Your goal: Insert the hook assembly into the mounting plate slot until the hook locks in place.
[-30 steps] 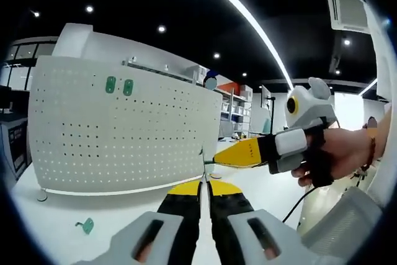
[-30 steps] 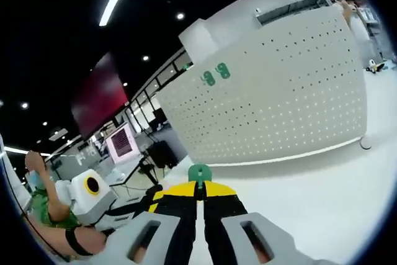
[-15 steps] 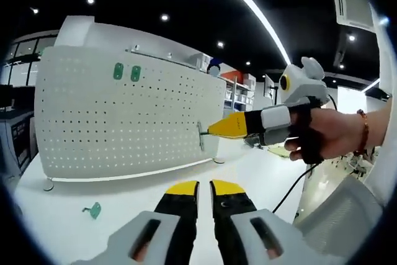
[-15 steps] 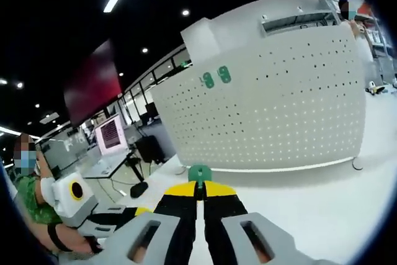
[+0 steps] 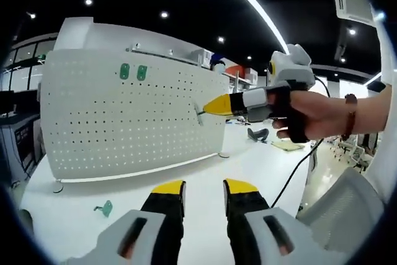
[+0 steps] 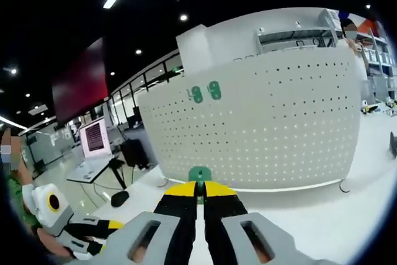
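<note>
Right gripper view: right gripper (image 6: 200,198), fingers clamped on a green hook assembly (image 6: 200,174) that pokes out between the yellow tips. White perforated mounting plate (image 6: 273,122) stands upright on the white desk (image 6: 322,215), two green hooks (image 6: 205,92) already seated near its upper left.

Left gripper view: left gripper (image 5: 204,192), fingers apart, holding nothing, low over the desk. Right gripper close to the plate's right edge, hook tip near the holes; contact cannot be told. Spare green hook (image 5: 103,208) lies on the desk before the plate.

Handling advice: square the hook to the plate, line its tabs with a slot, press straight in, then down until seated; keep the plate in sight.
</note>
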A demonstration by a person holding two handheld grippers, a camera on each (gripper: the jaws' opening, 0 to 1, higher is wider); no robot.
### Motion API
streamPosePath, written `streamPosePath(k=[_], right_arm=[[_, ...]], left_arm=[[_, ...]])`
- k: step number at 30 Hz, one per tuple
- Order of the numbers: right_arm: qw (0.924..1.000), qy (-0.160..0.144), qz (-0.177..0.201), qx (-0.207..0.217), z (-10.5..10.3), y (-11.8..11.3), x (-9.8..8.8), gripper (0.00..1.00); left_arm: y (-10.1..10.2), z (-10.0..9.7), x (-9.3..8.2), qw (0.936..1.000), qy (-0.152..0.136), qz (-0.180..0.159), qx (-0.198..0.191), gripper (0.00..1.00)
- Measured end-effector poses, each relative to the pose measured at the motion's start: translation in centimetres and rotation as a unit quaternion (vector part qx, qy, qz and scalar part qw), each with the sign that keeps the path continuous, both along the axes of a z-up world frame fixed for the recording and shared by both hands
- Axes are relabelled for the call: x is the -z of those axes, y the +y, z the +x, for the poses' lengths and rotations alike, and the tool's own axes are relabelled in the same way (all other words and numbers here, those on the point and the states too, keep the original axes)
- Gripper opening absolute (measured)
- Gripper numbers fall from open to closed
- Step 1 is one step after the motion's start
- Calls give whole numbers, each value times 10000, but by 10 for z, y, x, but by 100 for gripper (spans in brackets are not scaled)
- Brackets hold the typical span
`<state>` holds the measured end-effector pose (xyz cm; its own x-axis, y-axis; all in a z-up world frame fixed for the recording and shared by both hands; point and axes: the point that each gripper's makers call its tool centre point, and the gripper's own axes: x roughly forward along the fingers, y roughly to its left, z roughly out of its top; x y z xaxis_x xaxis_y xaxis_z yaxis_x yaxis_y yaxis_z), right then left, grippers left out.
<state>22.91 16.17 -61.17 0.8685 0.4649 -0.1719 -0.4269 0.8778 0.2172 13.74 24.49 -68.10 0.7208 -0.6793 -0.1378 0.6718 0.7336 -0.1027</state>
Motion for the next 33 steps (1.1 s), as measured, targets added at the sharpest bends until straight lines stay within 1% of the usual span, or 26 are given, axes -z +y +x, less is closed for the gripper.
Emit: streamPosePath(k=[3,6,10,12,16,19,20,22,23,25,28,33], right_arm=[[9999,-103,-26,119,9,-4,-7,1],[9995,-201,-123,192,19,-6,-13,1],[9990,-262,-221,286,31,-7,-17,1],[9986,-288,-240,361,36,-8,-20,1],[9980,-386,-275,424,48,-4,-27,1],[9958,-563,-520,510,58,-3,-34,1],[9959,-561,-511,496,61,-2,-35,1],[9960,-543,-510,490,68,0,-35,1],[9959,-521,-532,510,70,0,-35,1],[9951,-570,-596,542,75,1,-37,1],[9935,-671,-696,600,79,-1,-41,1],[9921,-762,-679,723,87,-6,-48,1]], left_arm=[[3,0,2,9999,34,95,0,29],[7,0,4,9999,85,87,-46,35],[11,-1,4,9999,85,99,-59,36],[12,-2,4,9998,72,140,-80,36],[16,-2,4,9998,57,181,-117,39],[19,-2,1,9996,-18,219,-148,42],[22,-1,-1,9996,-32,189,-201,43],[24,-1,-1,9995,-61,188,-259,47],[26,0,0,9993,-74,232,-284,48],[26,-1,2,9993,-17,235,-278,45],[26,-3,2,9994,-9,217,-265,48],[27,-5,2,9995,5,188,-270,48]])
